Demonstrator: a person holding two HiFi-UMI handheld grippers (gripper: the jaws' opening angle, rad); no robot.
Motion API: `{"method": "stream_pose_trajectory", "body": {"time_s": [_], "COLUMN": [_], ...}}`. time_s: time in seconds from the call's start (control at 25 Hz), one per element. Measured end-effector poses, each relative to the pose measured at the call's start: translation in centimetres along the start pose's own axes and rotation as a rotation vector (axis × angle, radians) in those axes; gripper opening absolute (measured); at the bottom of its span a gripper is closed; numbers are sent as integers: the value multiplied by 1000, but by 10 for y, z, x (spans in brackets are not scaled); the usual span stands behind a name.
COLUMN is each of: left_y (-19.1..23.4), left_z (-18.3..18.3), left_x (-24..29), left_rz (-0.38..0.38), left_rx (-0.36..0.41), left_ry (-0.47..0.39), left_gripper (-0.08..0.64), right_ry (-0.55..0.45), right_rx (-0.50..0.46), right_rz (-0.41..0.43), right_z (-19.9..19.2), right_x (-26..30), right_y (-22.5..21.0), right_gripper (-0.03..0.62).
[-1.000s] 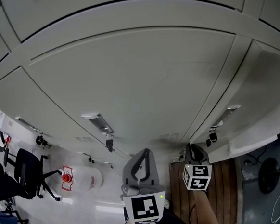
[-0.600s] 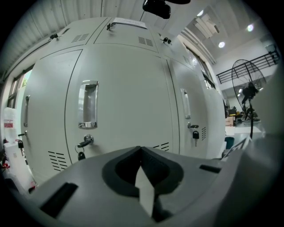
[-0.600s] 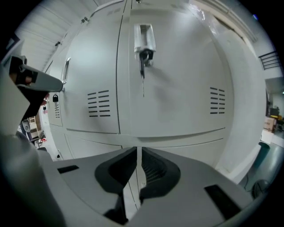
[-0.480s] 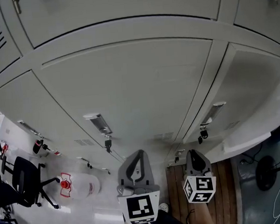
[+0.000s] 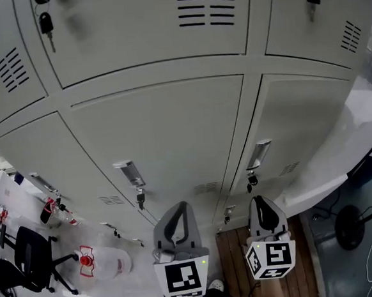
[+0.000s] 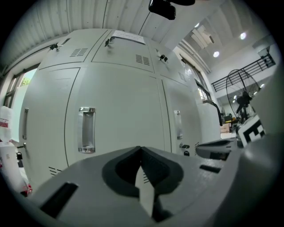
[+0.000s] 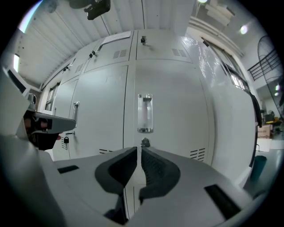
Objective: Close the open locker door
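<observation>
Jaws together at tips, left gripper, empty | thin slit, right gripper, empty | door handle just above right jaws, apart | second handle up-left of left jaws

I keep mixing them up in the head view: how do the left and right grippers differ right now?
The left gripper faces the middle door on its bare panel, with the middle handle off to its left; the right gripper lines up under the right handle. The left cube shows one marker face squarely; the right cube is turned corner-on. Both are shut, empty and aimed at the lockers.
</observation>
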State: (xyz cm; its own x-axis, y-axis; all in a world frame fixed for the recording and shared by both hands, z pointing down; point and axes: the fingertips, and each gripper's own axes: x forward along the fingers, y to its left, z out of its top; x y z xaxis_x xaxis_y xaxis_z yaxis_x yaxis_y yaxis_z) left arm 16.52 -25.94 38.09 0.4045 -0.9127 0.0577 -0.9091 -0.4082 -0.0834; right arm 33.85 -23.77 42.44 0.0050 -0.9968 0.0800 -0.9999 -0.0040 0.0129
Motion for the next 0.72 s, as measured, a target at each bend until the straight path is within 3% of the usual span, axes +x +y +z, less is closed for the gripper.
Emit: {"method": "stream_pose_trajectory", "body": {"time_s": [0.44, 0.72], "left_y": [-5, -11], "left_z": [52, 68], "left_x": [-14, -21], "left_rz": [-9, -18], "left_rx": [10, 11], "left_ry": [-99, -131], "left_gripper": [2, 2], "right_ry": [-149, -182], "right_rx": [-31, -36], "right_rz": [-8, -13], "right_z": [77, 93], "right_x": [-29, -38], "right_y": [0, -1], "right_gripper": [41, 38]}}
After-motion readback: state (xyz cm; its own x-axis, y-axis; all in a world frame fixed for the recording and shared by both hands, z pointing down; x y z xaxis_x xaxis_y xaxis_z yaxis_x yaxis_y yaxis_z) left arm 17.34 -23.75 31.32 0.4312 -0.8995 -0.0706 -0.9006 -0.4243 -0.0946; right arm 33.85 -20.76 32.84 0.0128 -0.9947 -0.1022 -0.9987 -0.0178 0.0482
